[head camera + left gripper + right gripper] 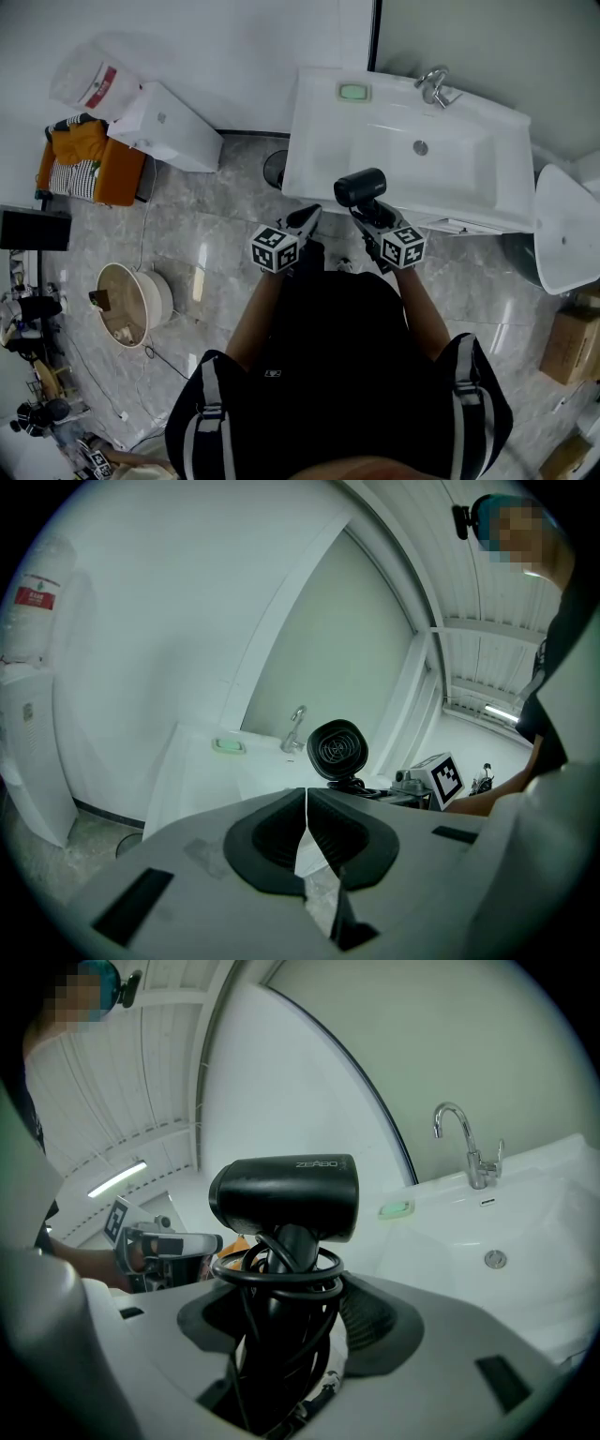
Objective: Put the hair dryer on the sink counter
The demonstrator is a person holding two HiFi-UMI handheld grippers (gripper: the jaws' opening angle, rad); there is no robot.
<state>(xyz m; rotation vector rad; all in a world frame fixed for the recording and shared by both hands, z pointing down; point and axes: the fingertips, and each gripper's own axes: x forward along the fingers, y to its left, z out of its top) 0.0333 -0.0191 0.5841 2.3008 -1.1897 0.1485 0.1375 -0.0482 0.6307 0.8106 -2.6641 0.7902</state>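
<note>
At the far left, a white dispenser [167,127] is seen against the wall, with a round basket [133,302] on the floor below it in the head view. The left gripper [309,215] is held just short of the sink's [314,131] front edge; in the left gripper view its jaws [306,797] are seen pressed together with nothing between them. Just to its right, the dryer [360,186] is held in the right gripper [366,216], over the front edge of the sink and clear of the counter. In the right gripper view the jaws [281,1321] are seen clamped on the dryer's [286,1194] handle, round which the black cord [277,1269] is coiled, and the barrel is carried uppermost, lying crosswise. From the left gripper view the dryer's [337,750] grille end is seen. On the back of the counter, a green soap dish [353,92] is set at the left, and the tap [433,86] at the right, with the drain [421,147] in the basin below it.
</note>
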